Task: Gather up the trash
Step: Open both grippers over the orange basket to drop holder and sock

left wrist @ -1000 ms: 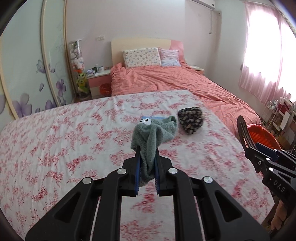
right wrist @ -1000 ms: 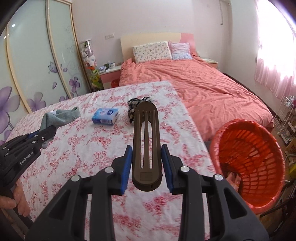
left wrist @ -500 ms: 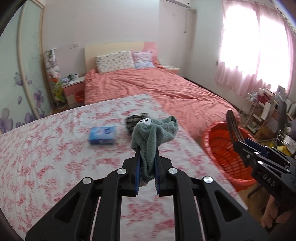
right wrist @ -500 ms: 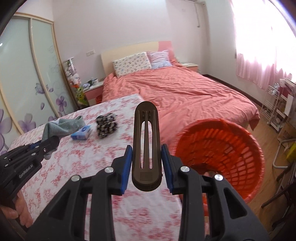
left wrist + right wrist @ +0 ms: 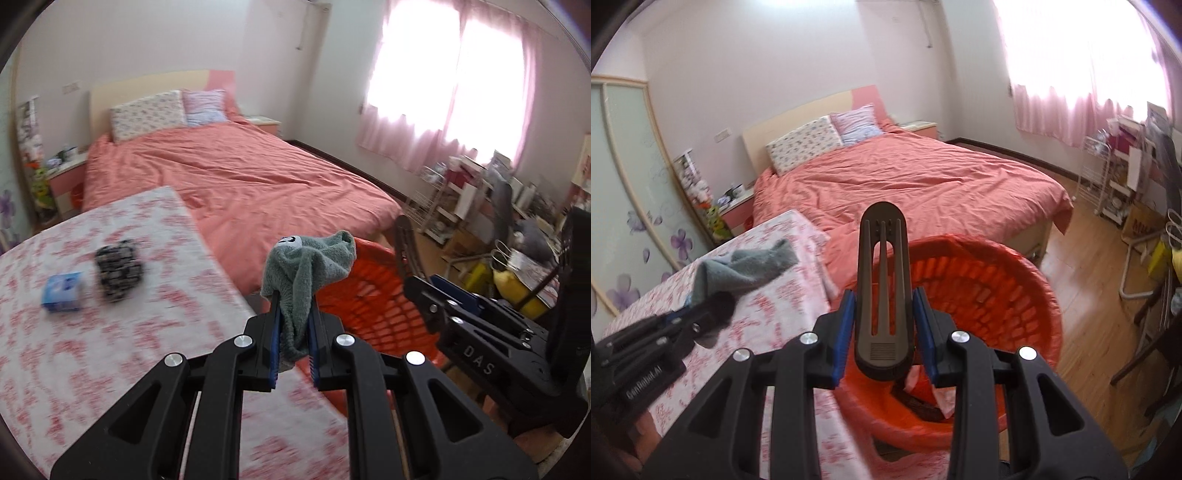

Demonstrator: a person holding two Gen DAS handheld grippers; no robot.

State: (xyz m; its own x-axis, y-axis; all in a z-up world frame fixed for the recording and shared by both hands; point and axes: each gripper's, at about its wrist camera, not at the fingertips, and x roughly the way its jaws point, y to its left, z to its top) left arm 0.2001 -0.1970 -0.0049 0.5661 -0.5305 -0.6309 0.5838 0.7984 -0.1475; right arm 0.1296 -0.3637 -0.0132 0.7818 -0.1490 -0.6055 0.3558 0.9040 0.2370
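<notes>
My left gripper (image 5: 293,347) is shut on a grey-green sock (image 5: 308,269) and holds it up at the right edge of the floral-covered table (image 5: 110,350), beside the orange basket (image 5: 373,295). The sock also shows in the right wrist view (image 5: 746,271). My right gripper (image 5: 884,332) is shut on a dark brown shoehorn (image 5: 882,280) and holds it over the orange basket (image 5: 993,284). Some items lie at the basket's bottom. A black-and-white patterned cloth (image 5: 118,271) and a blue tissue pack (image 5: 62,291) lie on the table.
A bed with a salmon cover (image 5: 236,181) stands behind the table and basket. A rack and cluttered furniture (image 5: 480,206) stand along the right wall under the pink curtains. A nightstand (image 5: 62,173) stands at the far left by the wardrobe.
Both grippers have swung to the right, from over the table toward the orange basket. The sock and the shoehorn stay gripped. The patterned cloth and tissue pack now lie off to the left.
</notes>
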